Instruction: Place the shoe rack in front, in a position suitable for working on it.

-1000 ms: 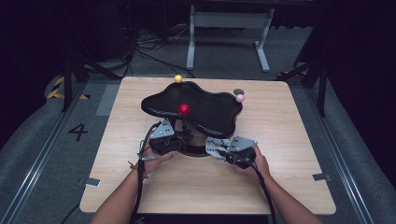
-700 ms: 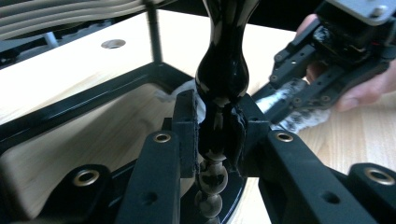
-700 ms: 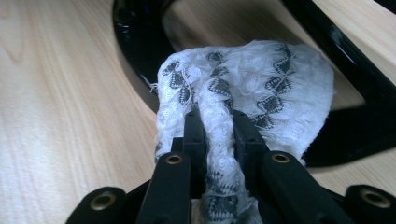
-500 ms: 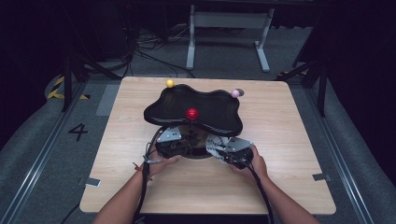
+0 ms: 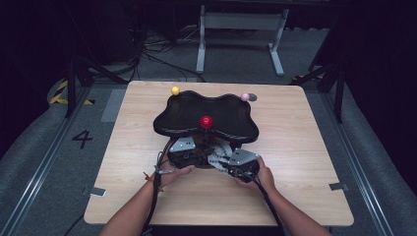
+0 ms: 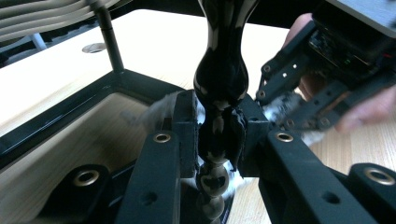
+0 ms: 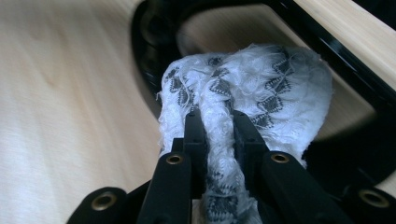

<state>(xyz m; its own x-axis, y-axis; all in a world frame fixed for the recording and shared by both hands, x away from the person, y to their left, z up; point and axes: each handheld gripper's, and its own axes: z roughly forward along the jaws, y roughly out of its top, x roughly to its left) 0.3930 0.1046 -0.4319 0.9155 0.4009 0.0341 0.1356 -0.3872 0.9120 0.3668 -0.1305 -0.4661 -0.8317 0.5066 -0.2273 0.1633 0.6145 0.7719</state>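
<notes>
A glossy black stand with a wavy tray top [image 5: 167, 129] sits mid-table. The top carries a red ball [image 5: 206, 121], a yellow ball [image 5: 175, 90] and a pink ball [image 5: 244, 97]. My left gripper [image 5: 186, 148] reaches under the tray from the near left. In the left gripper view it [image 6: 217, 135] is shut on the stand's black stem [image 6: 220, 79]. My right gripper [image 5: 237, 160] is at the near right, shut [image 7: 219, 135] on a white patterned cloth [image 7: 261, 84] that rests against the stand's black base frame [image 7: 345, 70].
The wooden table [image 5: 305, 142] has bare room on both sides of the stand and in front of the hands. A small round hole [image 6: 93, 47] is set in the tabletop beyond the base. Dark floor, cables and a metal frame lie behind the table.
The stand's top has shifted: the yellow ball went left and nearer, the red ball right and nearer, the pink ball slightly left. Both hands stay in place.
</notes>
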